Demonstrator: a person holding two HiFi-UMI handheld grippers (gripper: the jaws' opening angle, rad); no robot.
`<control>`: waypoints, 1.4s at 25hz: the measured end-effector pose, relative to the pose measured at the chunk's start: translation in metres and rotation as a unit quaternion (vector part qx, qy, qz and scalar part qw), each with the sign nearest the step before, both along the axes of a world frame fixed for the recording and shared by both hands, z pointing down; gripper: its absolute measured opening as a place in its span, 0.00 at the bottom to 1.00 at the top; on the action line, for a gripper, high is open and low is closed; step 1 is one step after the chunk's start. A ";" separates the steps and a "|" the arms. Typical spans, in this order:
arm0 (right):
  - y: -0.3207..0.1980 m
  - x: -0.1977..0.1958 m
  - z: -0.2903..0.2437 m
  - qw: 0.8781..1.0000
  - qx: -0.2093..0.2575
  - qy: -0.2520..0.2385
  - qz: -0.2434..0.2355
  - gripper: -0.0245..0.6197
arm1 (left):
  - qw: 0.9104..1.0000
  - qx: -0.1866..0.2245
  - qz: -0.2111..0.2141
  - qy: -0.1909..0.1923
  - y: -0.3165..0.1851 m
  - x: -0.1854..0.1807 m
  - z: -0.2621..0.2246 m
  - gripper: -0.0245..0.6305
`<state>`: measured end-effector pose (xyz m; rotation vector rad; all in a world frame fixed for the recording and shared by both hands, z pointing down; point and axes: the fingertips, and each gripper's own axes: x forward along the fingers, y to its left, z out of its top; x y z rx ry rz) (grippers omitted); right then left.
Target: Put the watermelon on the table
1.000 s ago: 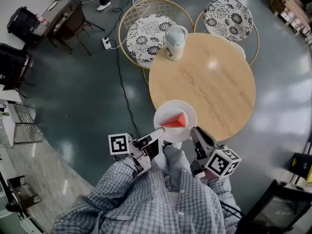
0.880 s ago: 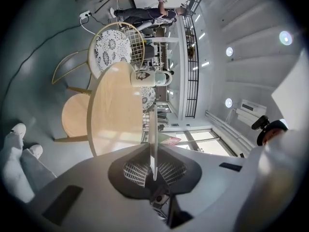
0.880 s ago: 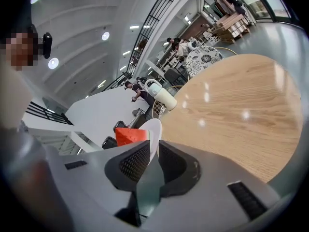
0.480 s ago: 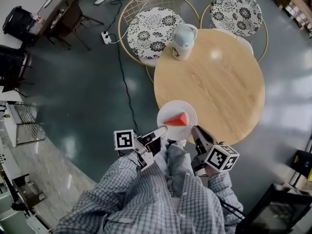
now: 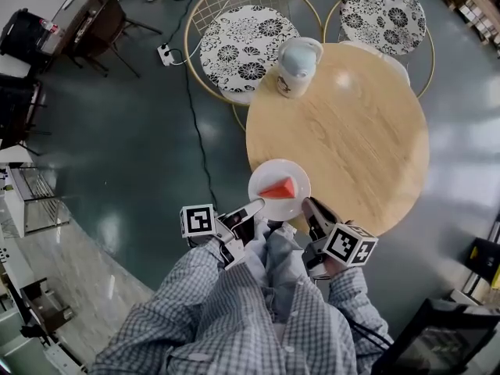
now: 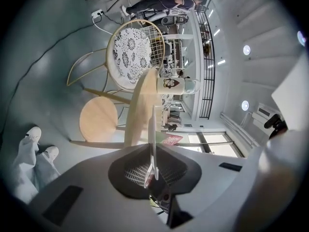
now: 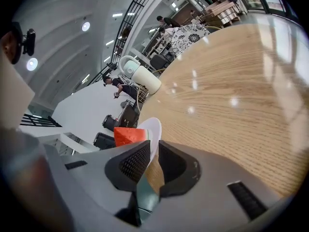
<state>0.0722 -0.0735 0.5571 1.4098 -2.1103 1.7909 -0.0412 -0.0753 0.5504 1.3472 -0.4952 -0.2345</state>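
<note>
While the watermelon [image 5: 280, 188], a red wedge, lies on a white plate [image 5: 269, 170] that hangs over the near edge of the round wooden table [image 5: 351, 131], the plate does not look set down yet. Both grippers hold it by its near rim, so the task seems close to done, with the lowering onto the wood and the letting go left to do. Seen from the head, the person stands at the table's edge in a checked shirt, forearms drawn in close to the body and reaching forward side by side. The left gripper [image 5: 256, 207] has the plate's near-left rim; its own view shows the jaws nearly together, pinching the thin rim edge-on. The right gripper [image 5: 307, 204] points forward and down at the near-right rim; its view shows the jaws a little wider, the rim gripped between the pads, the wedge just beyond, and tabletop spreading close underneath. Whether the plate's underside touches the wood cannot be told. A pale jug [image 5: 299, 65] stands at the table's far edge, well apart from the plate, and two chairs [image 5: 246, 45] with patterned cushions sit beyond.
</note>
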 end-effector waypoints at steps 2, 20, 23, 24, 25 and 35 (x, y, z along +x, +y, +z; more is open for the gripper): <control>-0.003 0.001 0.005 1.000 -0.006 0.004 -0.002 0.13 | 1.000 -0.001 0.001 -0.004 -0.003 0.001 0.004 0.09; -0.017 0.006 0.024 0.999 -0.032 0.022 -0.015 0.14 | 0.998 -0.003 -0.004 -0.061 -0.014 0.004 0.031 0.08; -0.016 0.005 0.022 0.999 -0.023 0.026 -0.029 0.14 | 0.998 -0.004 0.000 -0.070 -0.012 0.003 0.034 0.07; -0.015 0.005 0.021 0.999 -0.019 0.028 -0.035 0.15 | 0.998 -0.004 0.000 -0.068 -0.013 0.003 0.035 0.07; -0.014 0.005 0.021 0.999 -0.017 0.030 -0.043 0.16 | 0.998 -0.002 -0.001 -0.063 -0.014 0.005 0.034 0.07; 0.012 -0.035 -0.010 0.914 0.156 0.221 -0.302 0.24 | 0.997 -0.001 0.006 -0.072 -0.014 0.005 0.035 0.07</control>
